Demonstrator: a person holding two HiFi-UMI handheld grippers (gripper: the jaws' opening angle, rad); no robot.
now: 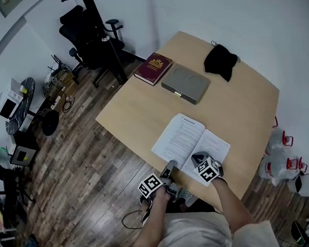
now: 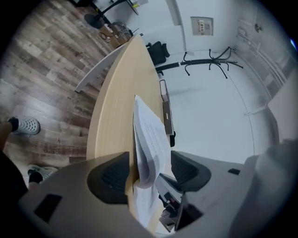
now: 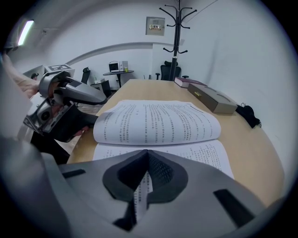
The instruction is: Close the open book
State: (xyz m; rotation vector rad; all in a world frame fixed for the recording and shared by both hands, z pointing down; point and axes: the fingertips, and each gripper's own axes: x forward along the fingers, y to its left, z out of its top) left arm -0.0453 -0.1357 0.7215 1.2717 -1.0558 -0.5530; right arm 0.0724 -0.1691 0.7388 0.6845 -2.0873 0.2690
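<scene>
left gripper (image 2: pixel 149 173): spread, lifted pages (image 2: pixel 150 139) between jaws, unpinched
right gripper (image 1: pixel 199 157): clenched, over right page
open book (image 1: pixel 188 138): spine points away, left nearer

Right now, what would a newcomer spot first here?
The open book at the near edge of the table, its left pages arching up. The left tongs stand open around those pages at the book's near end; the right tongs are shut over the right page. Farther back lie a maroon book, a grey box and a black cloth.
</scene>
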